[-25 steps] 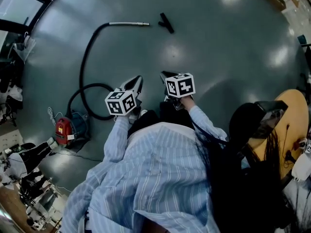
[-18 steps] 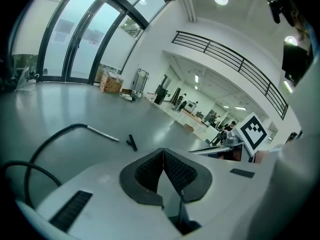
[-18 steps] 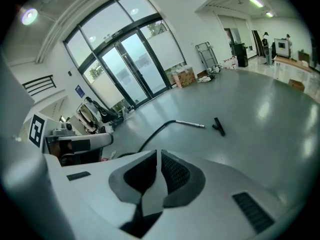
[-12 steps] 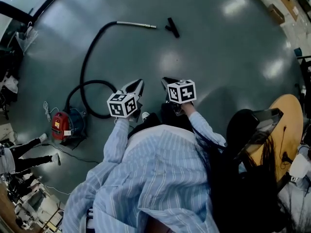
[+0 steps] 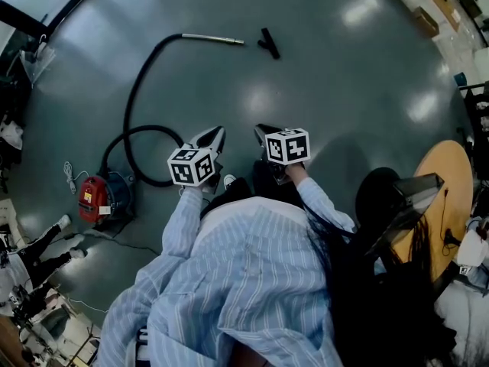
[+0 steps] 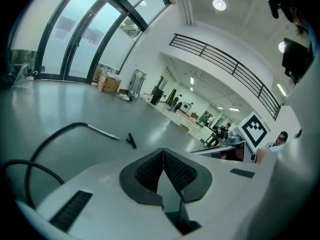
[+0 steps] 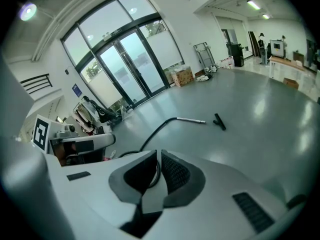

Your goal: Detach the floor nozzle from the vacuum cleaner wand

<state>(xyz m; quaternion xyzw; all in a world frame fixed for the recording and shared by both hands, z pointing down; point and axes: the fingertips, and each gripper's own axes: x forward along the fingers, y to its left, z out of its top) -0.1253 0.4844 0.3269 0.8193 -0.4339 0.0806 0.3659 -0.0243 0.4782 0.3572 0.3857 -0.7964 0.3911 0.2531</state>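
Note:
A red and blue vacuum cleaner (image 5: 99, 197) stands on the floor at the left. Its black hose (image 5: 137, 90) loops away to a metal wand (image 5: 215, 39). The black floor nozzle (image 5: 268, 43) lies a short gap beyond the wand's tip, apart from it. Both grippers are held side by side in front of the person, well short of the wand. My left gripper (image 5: 217, 133) is shut and empty, and my right gripper (image 5: 262, 131) too. The left gripper view shows its jaws (image 6: 163, 160) closed, with wand (image 6: 102, 132) and nozzle (image 6: 131, 140) far off. The right gripper view (image 7: 156, 170) shows the same nozzle (image 7: 219, 121).
A round wooden table (image 5: 451, 197) and a dark-haired person (image 5: 382, 205) are at the right. Another person's legs (image 5: 38, 243) and clutter line the left edge. Cardboard boxes (image 5: 425, 20) sit at the far right. Glass doors (image 7: 125, 64) stand beyond the hose.
The person has walked on across the floor with both grippers held together. The vacuum cleaner and wand have shifted slightly in the head view. Both jaws stay shut.

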